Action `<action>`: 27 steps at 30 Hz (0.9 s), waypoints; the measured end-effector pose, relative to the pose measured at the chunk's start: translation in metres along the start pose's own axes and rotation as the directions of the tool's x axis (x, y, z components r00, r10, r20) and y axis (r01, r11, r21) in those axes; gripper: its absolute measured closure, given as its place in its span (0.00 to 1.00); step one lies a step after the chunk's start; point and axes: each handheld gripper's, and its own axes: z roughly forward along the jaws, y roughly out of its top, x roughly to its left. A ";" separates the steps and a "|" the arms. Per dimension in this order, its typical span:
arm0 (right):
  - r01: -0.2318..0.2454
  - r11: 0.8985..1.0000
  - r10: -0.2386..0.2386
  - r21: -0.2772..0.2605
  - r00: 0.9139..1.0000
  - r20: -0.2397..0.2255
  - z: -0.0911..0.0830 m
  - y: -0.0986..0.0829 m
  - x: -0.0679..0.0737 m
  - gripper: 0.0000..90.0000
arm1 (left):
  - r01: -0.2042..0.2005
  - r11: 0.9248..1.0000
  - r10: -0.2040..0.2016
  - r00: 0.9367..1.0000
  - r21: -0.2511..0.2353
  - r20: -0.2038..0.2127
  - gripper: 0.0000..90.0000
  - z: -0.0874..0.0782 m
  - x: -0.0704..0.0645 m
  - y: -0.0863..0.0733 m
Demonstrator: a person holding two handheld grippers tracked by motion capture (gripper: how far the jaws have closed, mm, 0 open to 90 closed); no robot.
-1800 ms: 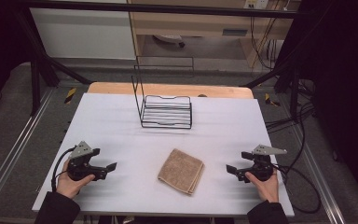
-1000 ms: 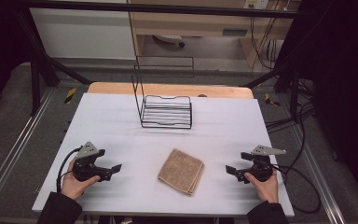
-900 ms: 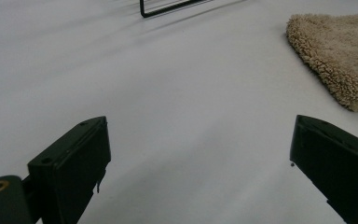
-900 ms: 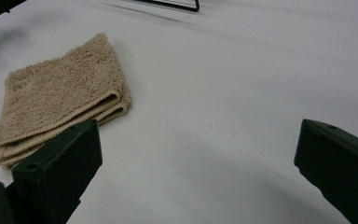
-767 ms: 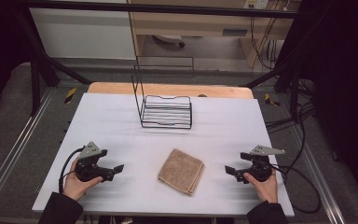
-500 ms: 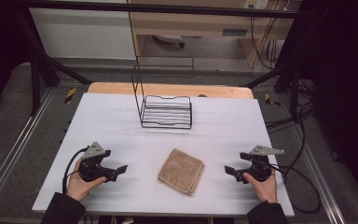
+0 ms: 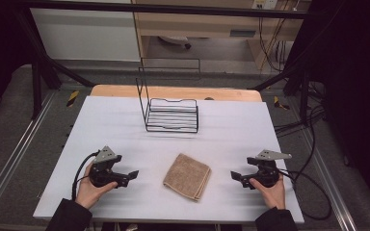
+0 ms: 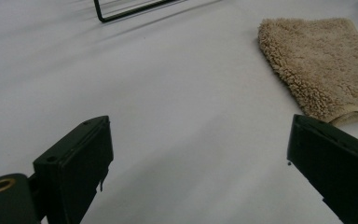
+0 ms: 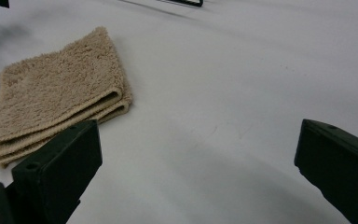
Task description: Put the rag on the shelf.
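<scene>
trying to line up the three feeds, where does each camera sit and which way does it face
High view: above the person's side of the table, facing forward and down; both hands, the left gripper and right gripper show.
Left gripper view: rides the left gripper, low over the table, facing the folded beige towel; its open jaws show.
Right gripper view: rides the right gripper, facing the towel's folded edge; its open jaws show.
Shared: the towel and the black wire rack appear in all three.

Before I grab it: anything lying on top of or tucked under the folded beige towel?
Nothing lies on the folded beige towel; its top is bare. It rests flat on the white table. Whatever is beneath or between its folds is hidden.
</scene>
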 end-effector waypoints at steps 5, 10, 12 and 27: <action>0.007 1.000 -0.007 0.001 1.000 0.003 0.001 0.001 0.001 0.01 | -0.010 1.000 0.010 1.000 0.016 0.009 0.08 0.007 -0.010 0.005; 0.006 1.000 -0.006 0.004 1.000 0.003 0.002 0.001 0.003 0.01 | -0.023 0.999 0.023 0.999 0.031 0.025 0.09 0.015 -0.021 0.011; 0.011 1.000 -0.011 0.003 1.000 0.002 0.002 0.002 0.003 0.01 | -0.030 0.999 0.028 0.999 0.035 0.032 0.10 0.018 -0.025 0.014; -0.001 1.000 0.001 0.003 1.000 0.010 0.005 0.003 0.007 0.03 | -0.027 0.997 0.021 0.997 0.078 0.080 0.24 0.048 -0.059 0.035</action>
